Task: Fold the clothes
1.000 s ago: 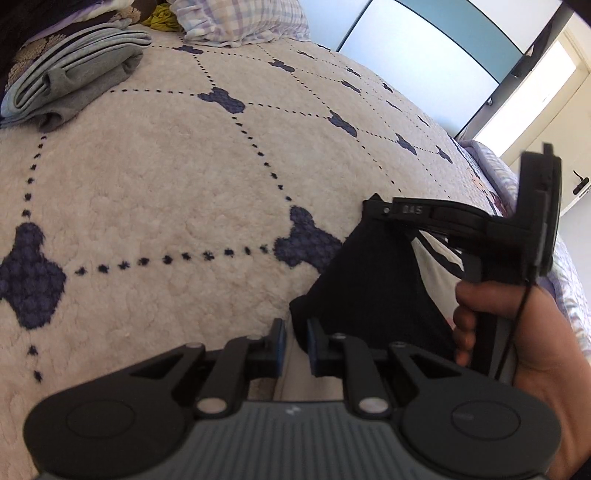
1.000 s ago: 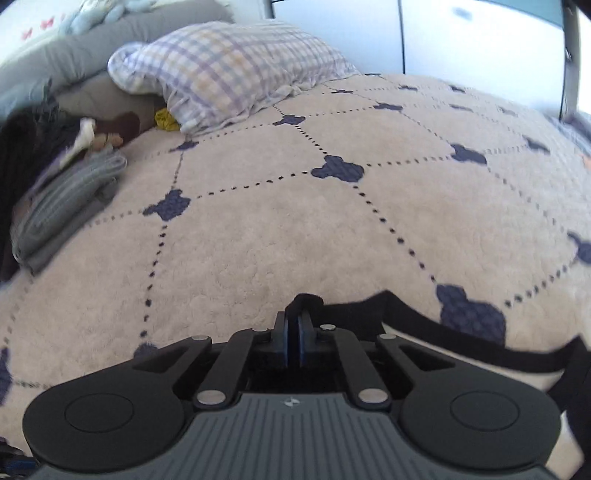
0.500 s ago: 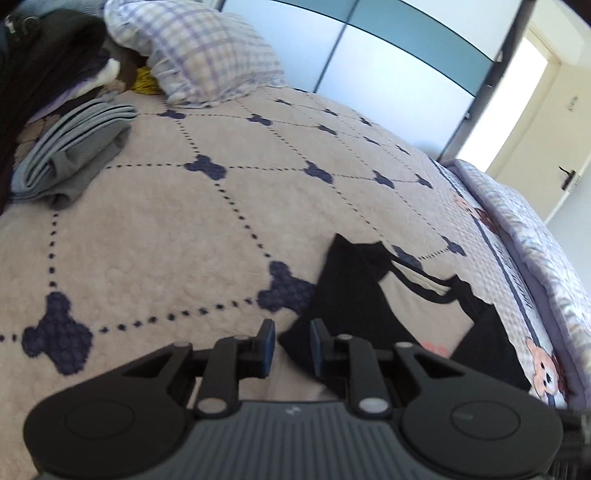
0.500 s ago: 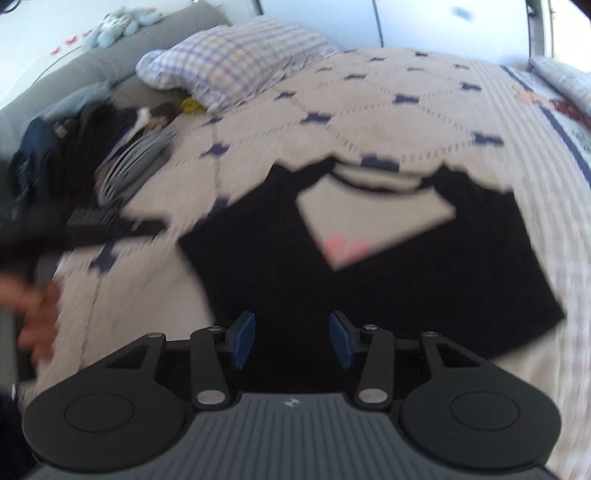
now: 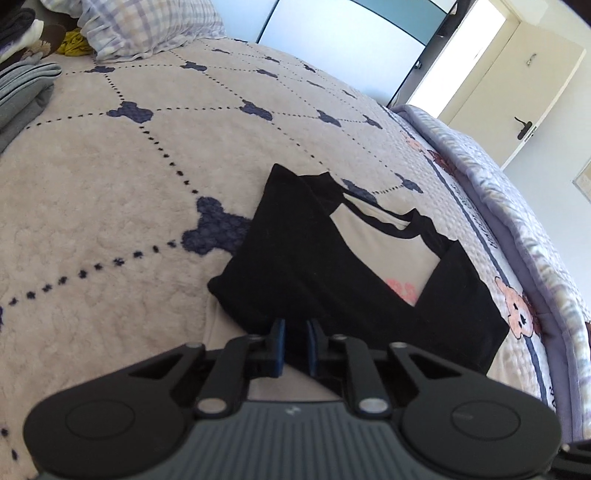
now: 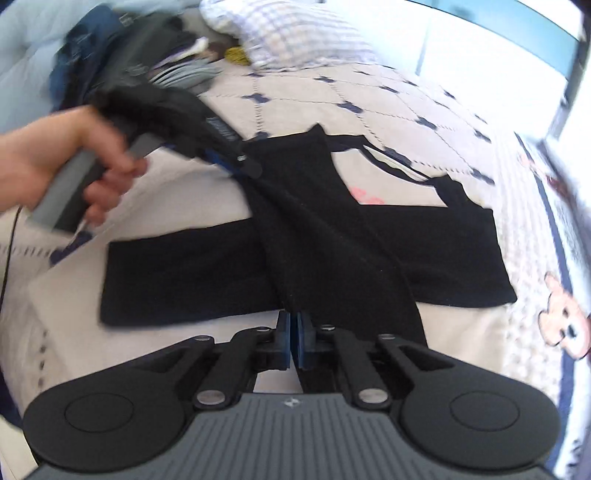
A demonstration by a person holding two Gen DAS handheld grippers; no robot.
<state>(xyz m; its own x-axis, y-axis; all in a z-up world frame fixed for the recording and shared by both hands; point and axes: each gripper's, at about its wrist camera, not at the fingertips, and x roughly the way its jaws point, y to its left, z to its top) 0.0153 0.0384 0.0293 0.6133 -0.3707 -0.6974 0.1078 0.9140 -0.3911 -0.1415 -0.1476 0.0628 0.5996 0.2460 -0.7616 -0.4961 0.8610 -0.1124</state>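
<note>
The right hand-held gripper (image 6: 294,339) is pinched together on a raised fold of the black shirt (image 6: 306,251); the left hand-held gripper (image 5: 294,345) has its fingers slightly apart with black cloth between them, so I cannot tell whether it grips; the shirt lies on the bed (image 5: 110,192), one side drawn over the middle, so the first fold seems begun and the rest remains; further off, folded grey clothes (image 5: 22,88) sit finished by the pillow (image 5: 147,26).
</note>
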